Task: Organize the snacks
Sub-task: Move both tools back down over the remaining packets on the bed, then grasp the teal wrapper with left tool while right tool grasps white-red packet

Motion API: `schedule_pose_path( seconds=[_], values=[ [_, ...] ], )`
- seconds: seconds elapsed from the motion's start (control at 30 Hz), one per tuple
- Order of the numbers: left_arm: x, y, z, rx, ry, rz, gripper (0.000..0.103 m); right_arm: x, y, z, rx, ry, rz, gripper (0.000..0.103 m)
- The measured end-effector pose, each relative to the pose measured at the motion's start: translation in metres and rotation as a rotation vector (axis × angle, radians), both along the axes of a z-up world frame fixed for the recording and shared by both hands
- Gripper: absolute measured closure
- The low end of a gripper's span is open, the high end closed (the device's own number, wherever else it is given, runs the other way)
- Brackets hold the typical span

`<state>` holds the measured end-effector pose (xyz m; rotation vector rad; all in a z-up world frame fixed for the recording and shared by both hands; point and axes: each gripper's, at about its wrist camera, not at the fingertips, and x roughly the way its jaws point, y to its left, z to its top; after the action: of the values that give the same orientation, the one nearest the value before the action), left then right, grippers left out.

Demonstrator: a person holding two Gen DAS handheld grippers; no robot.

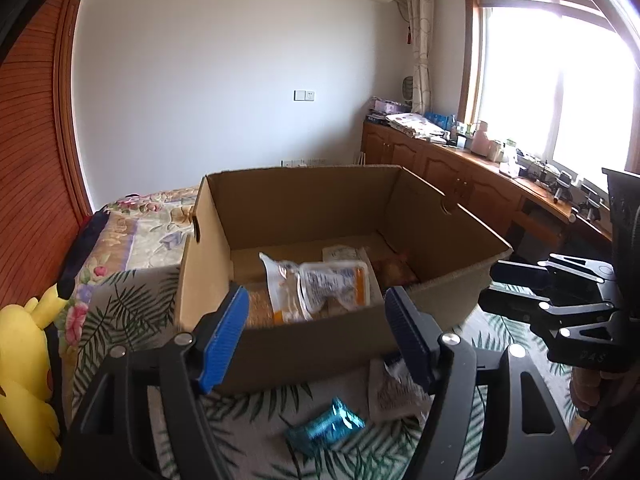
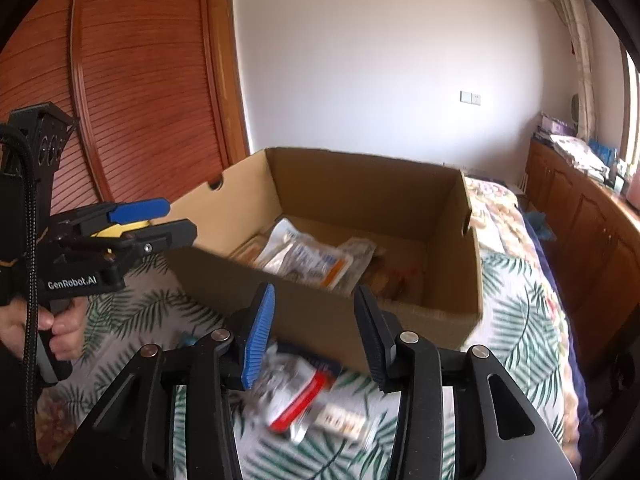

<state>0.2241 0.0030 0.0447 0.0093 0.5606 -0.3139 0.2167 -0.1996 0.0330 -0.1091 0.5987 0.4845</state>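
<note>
We hold 2 empty, parted tools: right tool [image 2: 314, 336] sits just above a red-striped packet [image 2: 298, 396]; left tool [image 1: 316, 340] nearer a blue wrapper [image 1: 324, 426].

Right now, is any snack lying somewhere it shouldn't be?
Yes. A shiny blue packet and a red-and-white packet lie loose on the leaf-print bedspread, outside the cardboard box where other snack bags already sit. Nothing looks spilled or torn.

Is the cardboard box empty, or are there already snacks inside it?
Not empty: the cardboard box holds several snack packets on its floor.
</note>
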Motion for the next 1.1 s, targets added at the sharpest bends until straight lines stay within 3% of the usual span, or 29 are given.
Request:
schedule_pose_path(
  seconds=[0.33, 0.5, 0.57, 1.1],
  values=[
    [-0.016, -0.001, -0.046, 0.066, 0.074, -0.011, 0.033, -0.009, 0.005, -0.035, -0.021, 0.081, 0.027, 0.059],
    [-0.009, -0.001, -0.070, 0.086, 0.151, -0.028, 0.049, 0.002, 0.014, -0.051, -0.029, 0.132, 0.048, 0.059],
    [-0.007, -0.003, -0.079, 0.100, 0.178, -0.040, 0.051, 0.007, 0.019, -0.057, -0.037, 0.149, 0.058, 0.059],
    [0.005, -0.031, -0.102, 0.186, 0.300, -0.157, 0.051, 0.027, 0.039, -0.068, -0.083, 0.185, 0.099, 0.059]
  ],
)
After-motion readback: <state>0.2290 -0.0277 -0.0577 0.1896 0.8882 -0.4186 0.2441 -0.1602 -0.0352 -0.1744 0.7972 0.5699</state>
